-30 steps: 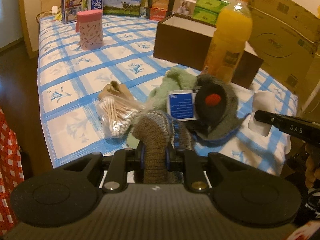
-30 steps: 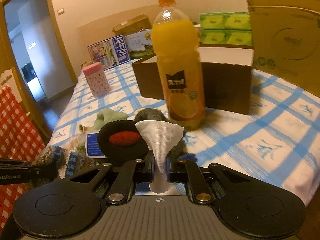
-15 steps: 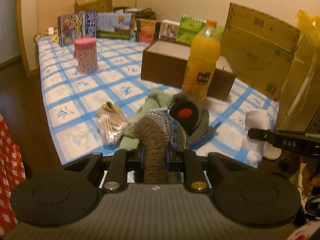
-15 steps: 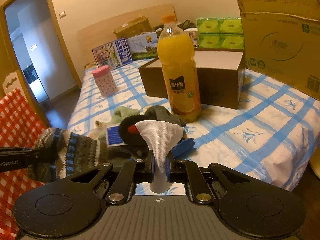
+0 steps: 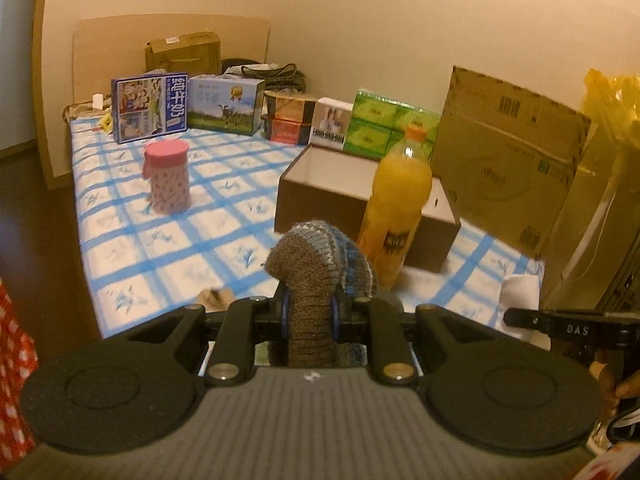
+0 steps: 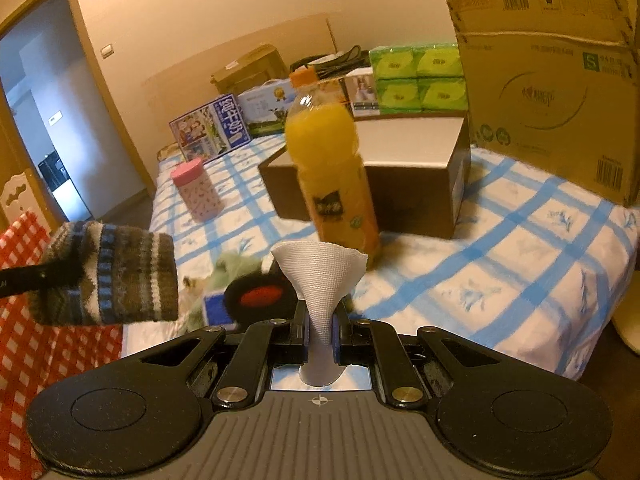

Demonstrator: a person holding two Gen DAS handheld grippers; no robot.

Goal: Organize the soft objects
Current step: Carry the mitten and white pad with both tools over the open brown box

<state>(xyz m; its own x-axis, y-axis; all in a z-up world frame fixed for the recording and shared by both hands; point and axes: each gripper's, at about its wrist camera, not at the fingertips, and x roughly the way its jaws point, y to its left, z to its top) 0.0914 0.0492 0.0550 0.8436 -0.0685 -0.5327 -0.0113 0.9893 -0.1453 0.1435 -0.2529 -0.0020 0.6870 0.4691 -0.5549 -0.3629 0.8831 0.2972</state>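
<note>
My left gripper (image 5: 310, 312) is shut on a brown and blue striped knitted sock (image 5: 320, 264), held up above the bed; the same sock (image 6: 108, 272) hangs at the left of the right wrist view. My right gripper (image 6: 321, 328) is shut on a white cloth (image 6: 320, 272) that fans out above the pads. Below it on the bed lies a pile of soft things: a dark piece with a red patch (image 6: 256, 298) and a pale green one (image 6: 232, 268). An open brown box (image 5: 360, 196) sits behind the orange juice bottle (image 5: 398, 200).
A pink patterned canister (image 5: 167, 176) stands on the blue-checked bedspread (image 5: 160, 248). Cartons and green tissue packs (image 5: 386, 124) line the far edge, and a tall cardboard box (image 5: 504, 156) stands at the right. Red checked fabric (image 6: 24, 344) is at the left.
Both grippers have risen with their cloths, so the bed and the pile sit lower and farther off. The sock came off the pile and now hangs in the air.
</note>
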